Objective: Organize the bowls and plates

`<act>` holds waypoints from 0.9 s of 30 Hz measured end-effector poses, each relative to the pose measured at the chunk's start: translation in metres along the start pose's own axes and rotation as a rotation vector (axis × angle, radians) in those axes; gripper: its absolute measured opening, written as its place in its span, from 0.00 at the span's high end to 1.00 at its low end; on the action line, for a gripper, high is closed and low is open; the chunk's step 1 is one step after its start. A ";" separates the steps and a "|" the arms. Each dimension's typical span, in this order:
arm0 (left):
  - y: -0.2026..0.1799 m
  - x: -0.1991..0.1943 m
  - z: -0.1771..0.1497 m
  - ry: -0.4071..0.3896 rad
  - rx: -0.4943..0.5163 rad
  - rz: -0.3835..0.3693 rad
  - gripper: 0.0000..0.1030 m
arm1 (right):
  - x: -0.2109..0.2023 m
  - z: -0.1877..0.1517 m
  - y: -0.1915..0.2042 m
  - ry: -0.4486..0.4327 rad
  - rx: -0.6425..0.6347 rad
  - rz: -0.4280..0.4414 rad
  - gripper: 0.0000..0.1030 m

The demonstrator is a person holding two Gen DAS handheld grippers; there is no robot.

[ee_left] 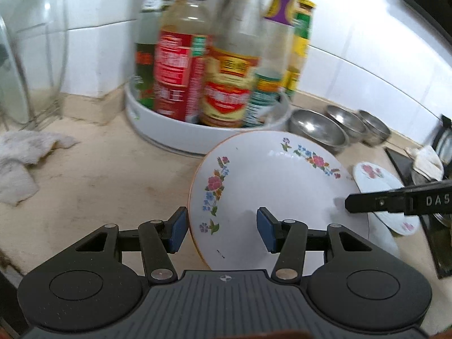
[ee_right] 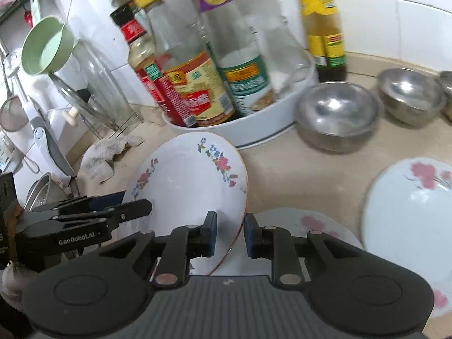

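The floral plate [ee_left: 271,186] is lifted and tilted above the beige desk [ee_left: 99,175], just near the white round tray [ee_left: 169,138] that carries the sauce bottles [ee_left: 180,56]. About 6 bottles stand in the tray, though blur makes the count uncertain; in the right wrist view 1 more bottle with a green cap [ee_right: 323,28] stands on the desk just right of the tray.

The left gripper [ee_left: 221,230] has its jaws apart, 1 on each side of the plate's near-left rim, not closed on it. The right gripper [ee_right: 230,233] straddles the plate's right rim with its jaws also parted; a narrow gap shows on both sides of the edge, so whether they touch it cannot be told.

3 steel bowls [ee_left: 317,130] sit in a row on the desk to the right of the tray, the farthest only partly in view. 2 pink-flower plates [ee_right: 409,212] lie flat on the desk at the right, 1 beneath the right gripper and 1 farther right.

1 crumpled white cloth [ee_left: 25,158] lies at the left, near a glass lid [ee_left: 36,42] standing in a wire rack.
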State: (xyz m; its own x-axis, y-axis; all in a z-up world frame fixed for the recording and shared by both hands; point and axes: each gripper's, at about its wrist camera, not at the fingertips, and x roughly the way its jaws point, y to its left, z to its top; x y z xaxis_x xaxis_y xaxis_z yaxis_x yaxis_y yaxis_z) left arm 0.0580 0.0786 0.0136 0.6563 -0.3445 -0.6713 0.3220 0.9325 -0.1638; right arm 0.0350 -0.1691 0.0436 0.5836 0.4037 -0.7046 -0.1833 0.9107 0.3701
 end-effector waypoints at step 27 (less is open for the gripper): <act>-0.085 0.019 -0.017 0.057 0.197 -0.195 0.47 | -0.061 -0.068 -0.052 0.015 0.153 -0.193 0.76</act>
State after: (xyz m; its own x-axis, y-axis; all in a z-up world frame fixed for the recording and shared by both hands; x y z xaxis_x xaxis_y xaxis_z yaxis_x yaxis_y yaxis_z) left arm 0.0310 -0.0054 0.0023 0.5314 -0.5031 -0.6815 0.5682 0.8084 -0.1538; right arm -0.0450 -0.2353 0.0266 0.5840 0.2257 -0.7798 0.0536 0.9478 0.3144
